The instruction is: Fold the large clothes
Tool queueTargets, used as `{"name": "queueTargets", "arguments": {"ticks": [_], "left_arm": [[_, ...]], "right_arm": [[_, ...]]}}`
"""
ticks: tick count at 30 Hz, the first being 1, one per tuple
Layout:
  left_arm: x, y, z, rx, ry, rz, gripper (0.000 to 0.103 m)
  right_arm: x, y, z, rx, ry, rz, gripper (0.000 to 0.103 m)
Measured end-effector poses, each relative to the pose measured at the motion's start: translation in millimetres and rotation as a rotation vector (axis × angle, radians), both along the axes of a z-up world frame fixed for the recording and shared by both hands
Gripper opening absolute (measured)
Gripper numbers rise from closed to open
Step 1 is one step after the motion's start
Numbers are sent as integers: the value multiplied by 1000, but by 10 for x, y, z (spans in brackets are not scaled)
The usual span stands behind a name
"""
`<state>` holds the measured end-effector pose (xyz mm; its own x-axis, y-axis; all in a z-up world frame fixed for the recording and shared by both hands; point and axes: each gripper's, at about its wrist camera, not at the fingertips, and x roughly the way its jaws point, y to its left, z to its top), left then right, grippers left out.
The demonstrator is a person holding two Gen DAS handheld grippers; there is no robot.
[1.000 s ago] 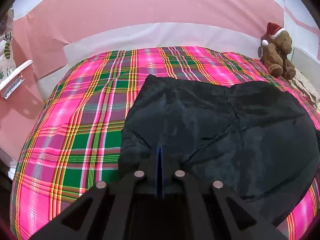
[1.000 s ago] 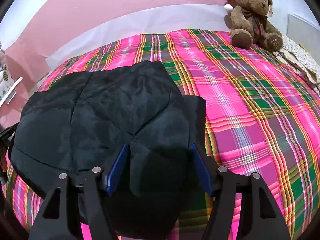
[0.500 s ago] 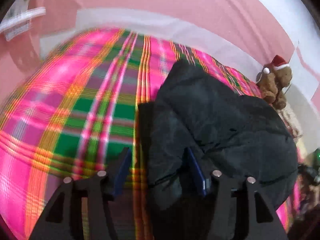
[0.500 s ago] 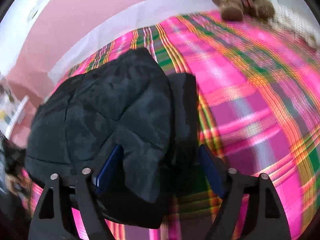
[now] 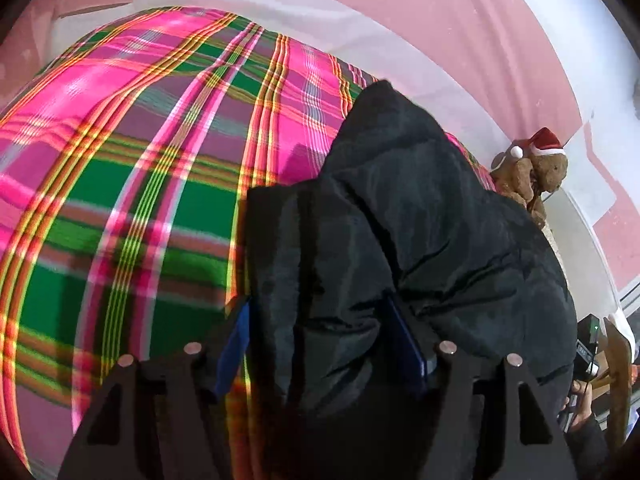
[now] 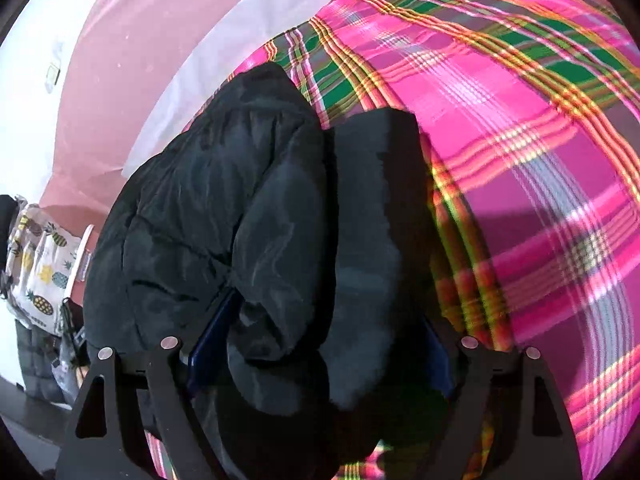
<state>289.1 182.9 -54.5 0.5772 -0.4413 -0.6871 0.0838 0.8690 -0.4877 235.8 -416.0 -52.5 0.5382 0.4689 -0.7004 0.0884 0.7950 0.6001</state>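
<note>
A black puffy jacket (image 5: 420,232) lies bunched on a bed with a pink and green plaid cover (image 5: 132,168). My left gripper (image 5: 320,336) is open, its jaws straddling the jacket's left edge, with dark fabric between the blue pads. In the right wrist view the same jacket (image 6: 240,208) fills the left and middle. My right gripper (image 6: 320,348) is open wide, its jaws on either side of the jacket's right edge over the plaid cover (image 6: 540,160).
A brown teddy bear with a red Santa hat (image 5: 532,168) sits at the far right of the bed. A pink and white wall (image 5: 400,12) runs behind the bed. A pineapple-print cloth (image 6: 40,264) hangs at the left.
My left gripper was shut one second ago and has opened around the jacket's left edge. Both grippers have tilted and moved in closer to the jacket, and the jacket has bunched up higher.
</note>
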Motion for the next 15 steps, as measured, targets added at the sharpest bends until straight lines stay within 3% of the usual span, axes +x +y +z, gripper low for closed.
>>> {"name": "queueTargets", "arguments": {"ticks": [4, 11, 15], "left_arm": [[-107, -1, -72, -33, 1, 0, 69], [173, -19, -127, -87, 24, -8, 69], [198, -60, -117, -78, 19, -9, 67]], "right_arm": [[-81, 10, -31, 17, -7, 25, 81], [167, 37, -62, 47, -8, 24, 81], [155, 47, -83, 66, -20, 25, 69]]}}
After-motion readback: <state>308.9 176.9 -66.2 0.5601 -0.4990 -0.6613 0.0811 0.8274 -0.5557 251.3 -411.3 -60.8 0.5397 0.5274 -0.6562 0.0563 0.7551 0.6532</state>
